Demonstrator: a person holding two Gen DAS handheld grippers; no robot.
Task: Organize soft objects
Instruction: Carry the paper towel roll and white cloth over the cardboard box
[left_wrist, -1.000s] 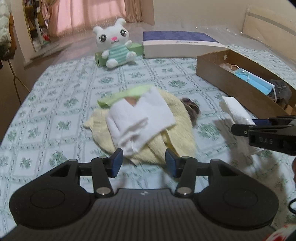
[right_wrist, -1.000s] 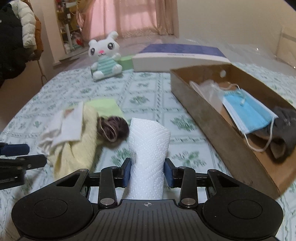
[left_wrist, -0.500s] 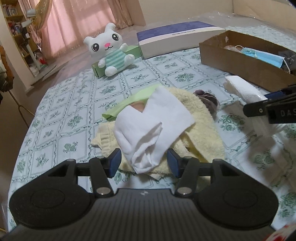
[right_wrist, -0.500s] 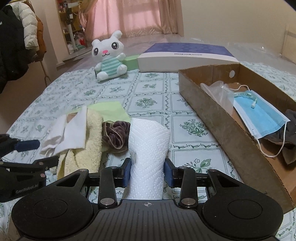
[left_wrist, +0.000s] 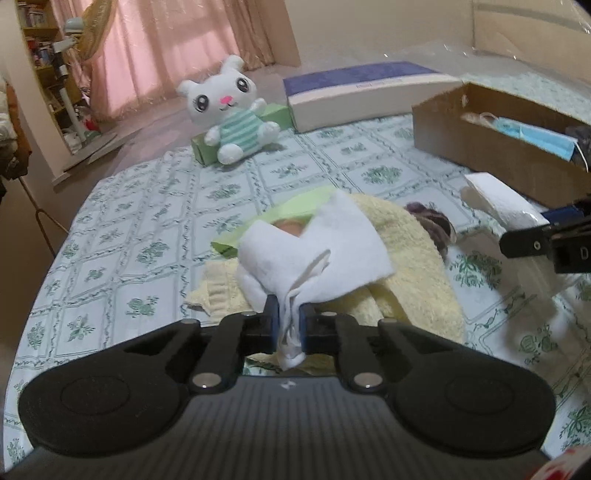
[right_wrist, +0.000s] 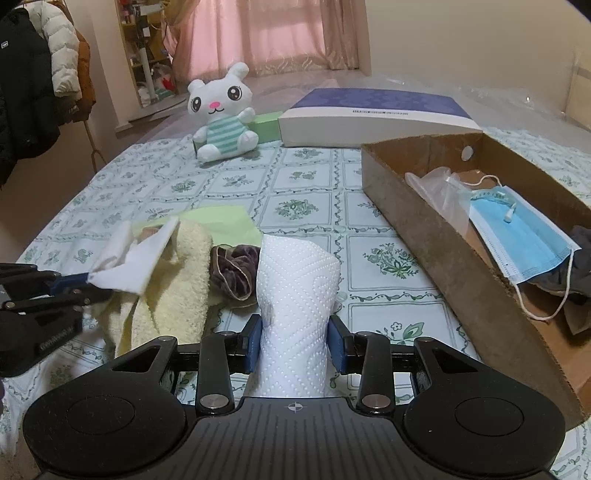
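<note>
A white cloth (left_wrist: 317, 251) lies on a yellow towel (left_wrist: 402, 266) in the middle of the patterned bedspread. My left gripper (left_wrist: 287, 319) is closing, and its blue pads pinch the near corner of that cloth. The right wrist view shows the same gripper (right_wrist: 79, 286) at the left edge, gripping the white cloth (right_wrist: 133, 258). My right gripper (right_wrist: 295, 338) is shut on a folded white paper towel (right_wrist: 297, 291), held upright. A purple scrunchie (right_wrist: 234, 267) and a green sheet (right_wrist: 218, 219) lie beside the yellow towel (right_wrist: 173, 280).
A cardboard box (right_wrist: 436, 258) at the right holds a blue face mask (right_wrist: 517, 236), clear plastic and dark cloth. A plush bunny (left_wrist: 231, 114) sits at the far edge against a green box (left_wrist: 275, 116). A flat blue and white box (left_wrist: 364, 92) lies behind.
My left gripper came forward to the white cloth and its jaws went from wide apart to pinched on the cloth's near corner. The right gripper kept still with the paper towel.
</note>
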